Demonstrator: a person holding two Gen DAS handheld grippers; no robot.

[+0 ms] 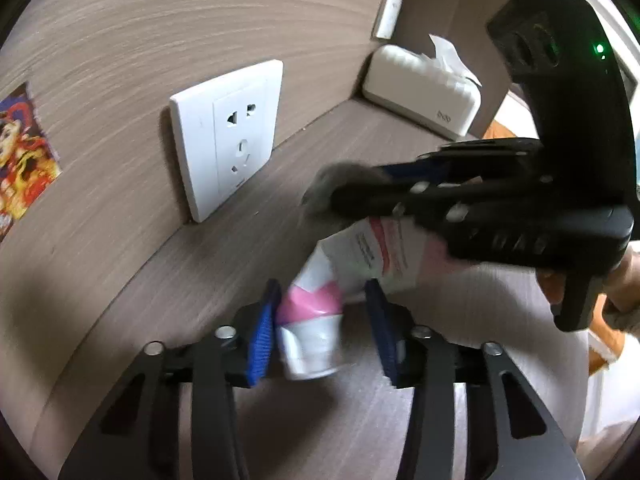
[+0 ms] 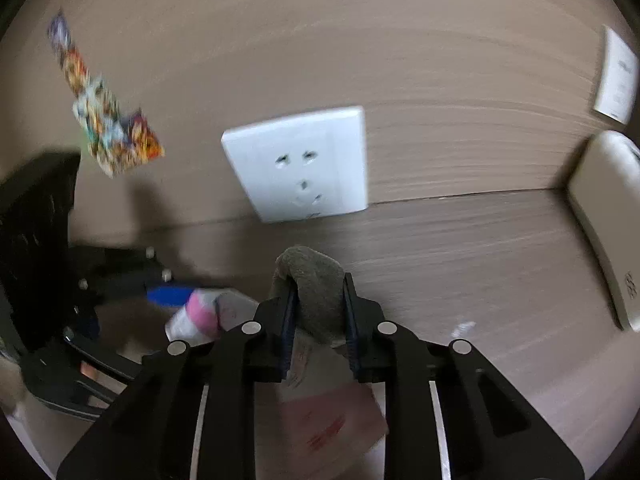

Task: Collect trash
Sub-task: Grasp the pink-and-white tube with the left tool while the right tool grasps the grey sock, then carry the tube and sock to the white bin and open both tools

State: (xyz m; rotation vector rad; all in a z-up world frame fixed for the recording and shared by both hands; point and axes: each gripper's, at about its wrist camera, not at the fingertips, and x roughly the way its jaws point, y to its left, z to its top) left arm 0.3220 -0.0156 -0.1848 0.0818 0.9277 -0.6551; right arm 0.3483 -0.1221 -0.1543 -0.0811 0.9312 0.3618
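A small pink-and-white bottle [image 1: 312, 320] lies on the wooden ledge between the blue pads of my left gripper [image 1: 320, 304]. The left pad touches it and a narrow gap shows at the right pad. A white-and-pink printed paper pack [image 1: 376, 256] lies just behind the bottle. My right gripper [image 2: 318, 292] is shut on a folded grey cloth [image 2: 316, 292], right above that paper pack [image 2: 332, 412]. In the left wrist view the right gripper [image 1: 340, 188] reaches in from the right, blurred at its tip. The bottle [image 2: 200, 314] and the left gripper [image 2: 160, 292] show at the left of the right wrist view.
A white wall socket [image 1: 228, 136] sits low on the wooden back wall just behind the ledge. A white tissue box [image 1: 424, 88] stands in the far right corner under a small wall plate [image 1: 388, 12]. A colourful sticker [image 1: 24, 160] is on the wall at left.
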